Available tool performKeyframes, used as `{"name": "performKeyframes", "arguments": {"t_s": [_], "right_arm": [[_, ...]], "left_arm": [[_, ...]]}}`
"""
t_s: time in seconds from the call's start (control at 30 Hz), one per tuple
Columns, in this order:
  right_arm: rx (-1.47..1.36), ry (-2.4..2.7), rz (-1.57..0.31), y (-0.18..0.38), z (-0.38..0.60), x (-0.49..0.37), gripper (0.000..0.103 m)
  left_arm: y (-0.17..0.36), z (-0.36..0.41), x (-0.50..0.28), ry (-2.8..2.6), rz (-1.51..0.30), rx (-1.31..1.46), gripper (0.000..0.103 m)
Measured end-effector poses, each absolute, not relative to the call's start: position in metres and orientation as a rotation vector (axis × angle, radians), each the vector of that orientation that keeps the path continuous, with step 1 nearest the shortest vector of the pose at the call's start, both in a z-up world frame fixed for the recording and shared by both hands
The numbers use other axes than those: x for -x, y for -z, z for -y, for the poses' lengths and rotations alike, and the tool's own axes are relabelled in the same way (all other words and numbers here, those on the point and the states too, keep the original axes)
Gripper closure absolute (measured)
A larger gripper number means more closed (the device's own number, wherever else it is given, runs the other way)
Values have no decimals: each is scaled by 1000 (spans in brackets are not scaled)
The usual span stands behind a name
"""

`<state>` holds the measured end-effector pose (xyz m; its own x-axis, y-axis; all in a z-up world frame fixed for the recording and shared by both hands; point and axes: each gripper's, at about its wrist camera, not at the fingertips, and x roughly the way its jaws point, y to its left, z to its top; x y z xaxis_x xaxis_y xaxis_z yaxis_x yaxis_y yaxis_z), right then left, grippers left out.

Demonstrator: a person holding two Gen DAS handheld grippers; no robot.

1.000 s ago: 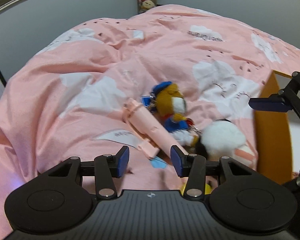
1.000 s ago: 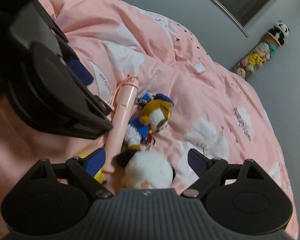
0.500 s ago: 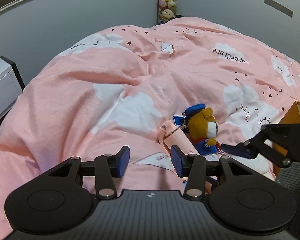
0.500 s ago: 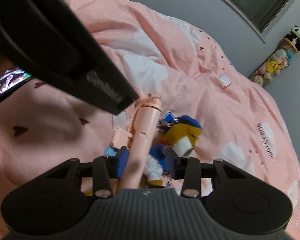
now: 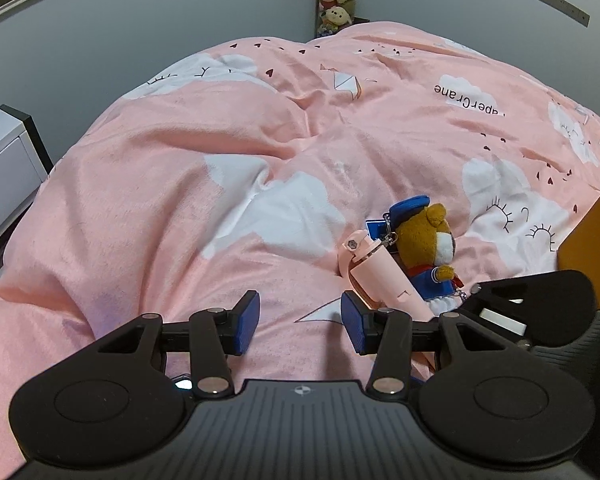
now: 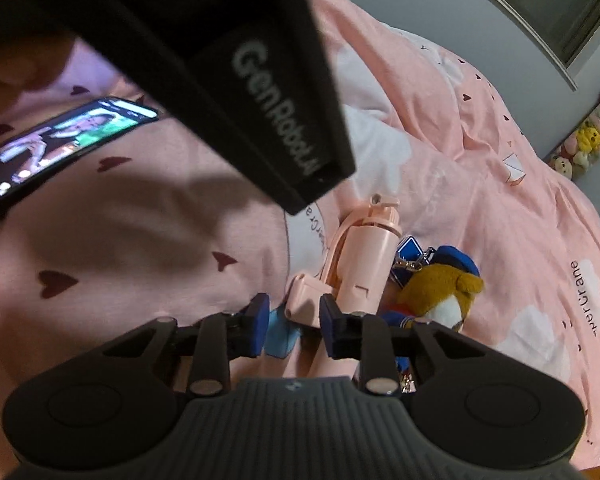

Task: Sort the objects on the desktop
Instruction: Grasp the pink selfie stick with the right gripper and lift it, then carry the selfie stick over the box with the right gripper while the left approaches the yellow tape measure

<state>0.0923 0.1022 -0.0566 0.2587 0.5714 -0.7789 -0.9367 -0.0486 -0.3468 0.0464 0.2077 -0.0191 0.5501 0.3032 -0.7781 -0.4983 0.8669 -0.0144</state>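
The right gripper (image 6: 291, 326) is closing its 2 jaws around the folded clamp end of the stiff, light, pink plastic selfie stick (image 6: 364, 264), best pinched there, while the left gripper (image 5: 299, 323) hangs half-spread over pink bedding (image 5: 180, 184), stick to its right.

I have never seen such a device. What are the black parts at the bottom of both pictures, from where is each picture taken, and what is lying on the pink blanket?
Each picture comes from a camera fixed on a hand-held gripper, looking forward along its two blue-padded fingers. The left gripper is open over the pink blanket, holding nothing. The right gripper is closing; part of the pink folding stick lies between its pads, but a firm grip is not clear. The large black shape above it is the other gripper's body. Beside the stick lies a small plush bear in blue. A lit phone lies further left, and an orange box at the right.
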Motion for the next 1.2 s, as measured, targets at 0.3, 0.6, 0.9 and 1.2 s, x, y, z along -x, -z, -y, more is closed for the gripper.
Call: {"name": "performKeyframes", "arguments": {"t_s": [0.3, 0.6, 0.9, 1.2], "right_arm": [[1002, -1238, -445, 68, -109, -93, 85], [804, -1182, -552, 43, -96, -117, 94], [650, -1162, -695, 42, -101, -141, 96], [333, -1087, -725, -28, -38, -172, 96]], "left_arm": [[21, -211, -45, -505, -869, 260, 50], [20, -209, -44, -505, -870, 250, 50], [17, -204, -40, -504, -883, 256, 50], [16, -183, -45, -315, -878, 305, 54]]}}
